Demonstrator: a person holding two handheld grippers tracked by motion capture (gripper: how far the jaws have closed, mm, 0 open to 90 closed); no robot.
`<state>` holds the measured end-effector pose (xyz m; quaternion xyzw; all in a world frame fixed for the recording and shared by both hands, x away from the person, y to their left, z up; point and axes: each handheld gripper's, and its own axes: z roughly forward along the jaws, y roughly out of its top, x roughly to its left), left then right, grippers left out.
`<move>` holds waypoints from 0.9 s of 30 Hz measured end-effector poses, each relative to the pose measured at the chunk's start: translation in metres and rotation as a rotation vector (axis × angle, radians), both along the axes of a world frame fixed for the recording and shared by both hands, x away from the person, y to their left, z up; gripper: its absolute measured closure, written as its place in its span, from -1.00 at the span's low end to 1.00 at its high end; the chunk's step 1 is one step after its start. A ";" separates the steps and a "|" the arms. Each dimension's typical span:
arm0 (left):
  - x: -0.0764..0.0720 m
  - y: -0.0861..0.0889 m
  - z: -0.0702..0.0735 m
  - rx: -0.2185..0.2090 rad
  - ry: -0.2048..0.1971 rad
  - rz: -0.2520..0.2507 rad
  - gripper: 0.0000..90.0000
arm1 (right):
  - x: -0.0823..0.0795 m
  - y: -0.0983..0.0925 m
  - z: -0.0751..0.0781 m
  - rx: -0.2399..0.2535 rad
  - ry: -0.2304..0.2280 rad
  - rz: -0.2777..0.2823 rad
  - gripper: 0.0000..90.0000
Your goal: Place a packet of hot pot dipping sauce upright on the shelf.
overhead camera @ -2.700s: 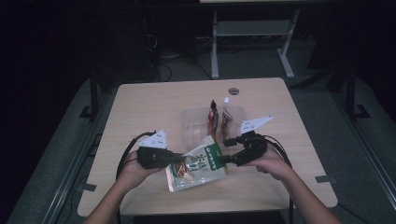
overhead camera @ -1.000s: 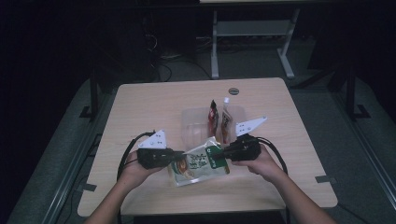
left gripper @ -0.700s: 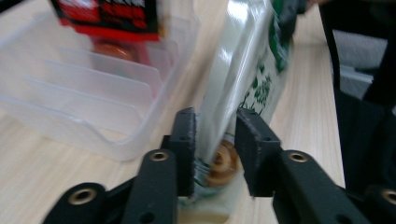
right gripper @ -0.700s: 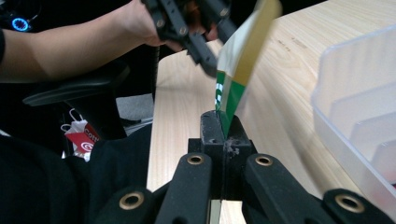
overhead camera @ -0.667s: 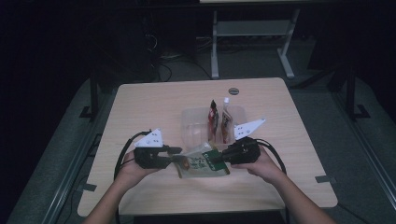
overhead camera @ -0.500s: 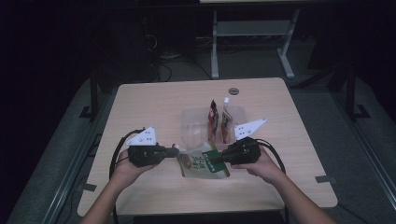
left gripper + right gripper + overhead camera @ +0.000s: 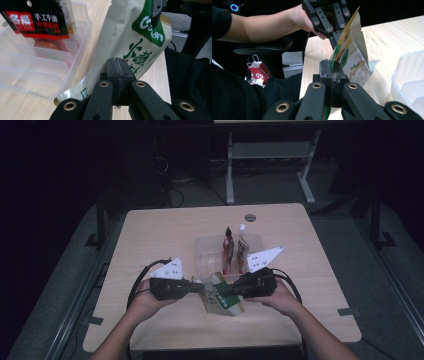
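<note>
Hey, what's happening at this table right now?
A person holds a gripper in each hand, and both have their tongs shut on the same green and cream pouch. The left gripper pinches one edge and the right gripper the opposite edge, so the pouch hangs between them just in front of the clear divided bin. Two other packets already stand upright in that bin: a red and black sachet and a pale one.
</note>
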<state>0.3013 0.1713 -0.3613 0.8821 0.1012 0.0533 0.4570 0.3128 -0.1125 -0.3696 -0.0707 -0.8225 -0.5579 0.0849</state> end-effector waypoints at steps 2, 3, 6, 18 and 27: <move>0.000 -0.003 0.003 -0.007 -0.005 0.000 0.99 | 0.001 0.001 0.004 0.007 -0.014 0.001 1.00; 0.000 -0.005 0.005 -0.012 -0.006 -0.003 1.00 | 0.001 0.002 0.005 0.008 -0.014 -0.001 1.00; 0.001 -0.008 0.011 -0.021 -0.016 -0.009 1.00 | 0.002 0.003 0.014 0.026 -0.027 -0.008 1.00; 0.021 -0.017 0.029 -0.048 -0.049 0.060 1.00 | 0.017 -0.002 0.036 0.079 -0.079 -0.063 1.00; 0.043 -0.012 0.025 -0.059 -0.049 0.142 0.99 | 0.036 -0.001 0.046 0.100 -0.097 -0.124 1.00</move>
